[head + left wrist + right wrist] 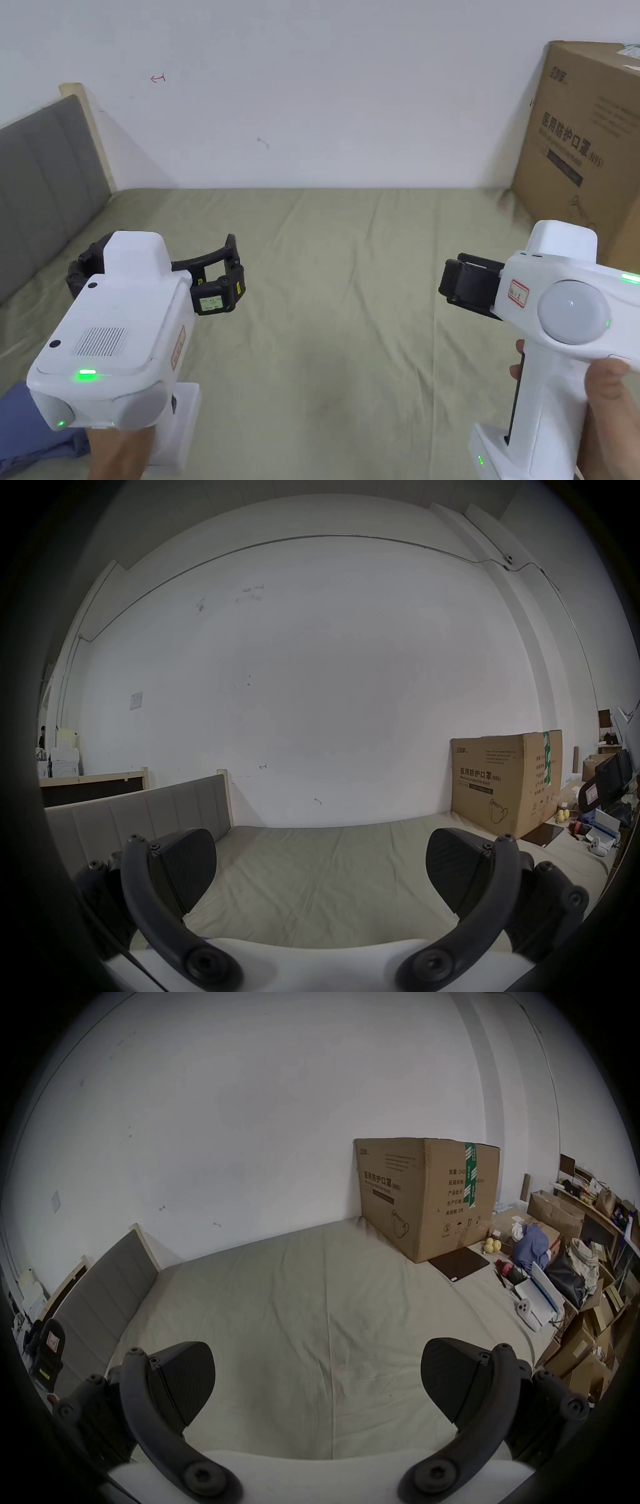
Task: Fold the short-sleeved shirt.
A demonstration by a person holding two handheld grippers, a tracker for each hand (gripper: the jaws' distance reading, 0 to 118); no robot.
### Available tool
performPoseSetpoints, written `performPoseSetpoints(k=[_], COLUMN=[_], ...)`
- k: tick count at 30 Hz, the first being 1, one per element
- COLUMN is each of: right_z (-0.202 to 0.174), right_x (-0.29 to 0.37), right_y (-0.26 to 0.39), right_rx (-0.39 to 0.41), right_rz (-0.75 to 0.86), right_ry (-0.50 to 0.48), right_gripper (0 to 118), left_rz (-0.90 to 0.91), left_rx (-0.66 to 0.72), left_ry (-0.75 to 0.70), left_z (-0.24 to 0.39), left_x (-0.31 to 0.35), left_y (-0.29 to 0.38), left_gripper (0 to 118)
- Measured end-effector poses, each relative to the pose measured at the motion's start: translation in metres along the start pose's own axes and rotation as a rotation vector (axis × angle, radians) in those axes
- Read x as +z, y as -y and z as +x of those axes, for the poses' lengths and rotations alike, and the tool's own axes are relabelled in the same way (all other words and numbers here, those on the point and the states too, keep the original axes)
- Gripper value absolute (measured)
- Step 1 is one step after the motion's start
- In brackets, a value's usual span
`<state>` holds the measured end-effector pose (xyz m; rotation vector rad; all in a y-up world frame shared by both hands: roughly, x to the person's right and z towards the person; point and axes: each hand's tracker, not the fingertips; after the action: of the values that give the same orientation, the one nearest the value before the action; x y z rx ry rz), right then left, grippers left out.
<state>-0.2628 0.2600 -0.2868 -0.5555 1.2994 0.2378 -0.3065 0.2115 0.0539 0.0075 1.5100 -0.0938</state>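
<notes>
While both grippers hang over the bare green bed sheet (pixel 350 300), the likely shirt (pixel 31 431), a blue bunch of cloth, lies at the lower left corner of the head view, beneath and behind the left gripper (pixel 153 269). That puts the left gripper nearer; the right gripper (pixel 465 284) is well apart, toward the cardboard box (pixel 587 150). Left jaws stand wide apart, empty; the right gripper view shows its own jaws apart too. Shirt cut off by frame edge and hidden by the white gripper body: long axis, sleeves and collar can't be made out.
</notes>
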Motion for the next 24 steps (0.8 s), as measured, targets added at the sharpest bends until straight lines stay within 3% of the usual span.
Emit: performPoseSetpoints(k=[16, 22, 24], right_z=[-0.005, 0.007, 0.010], right_x=[0.001, 0.007, 0.008], right_y=[0.001, 0.007, 0.011], right_rx=[0.036, -0.004, 0.025], right_rz=[0.046, 0.187, 0.262], right_ry=[0.023, -0.063, -0.098], right_gripper=[117, 117, 117], left_rz=[0.003, 0.007, 0.009], left_rx=[-0.001, -0.004, -0.004], left_ry=[-0.007, -0.010, -0.010], left_z=[-0.003, -0.003, -0.003], left_x=[0.004, 0.006, 0.007], left_y=[-0.001, -0.002, -0.003], left_gripper=[118, 118, 118])
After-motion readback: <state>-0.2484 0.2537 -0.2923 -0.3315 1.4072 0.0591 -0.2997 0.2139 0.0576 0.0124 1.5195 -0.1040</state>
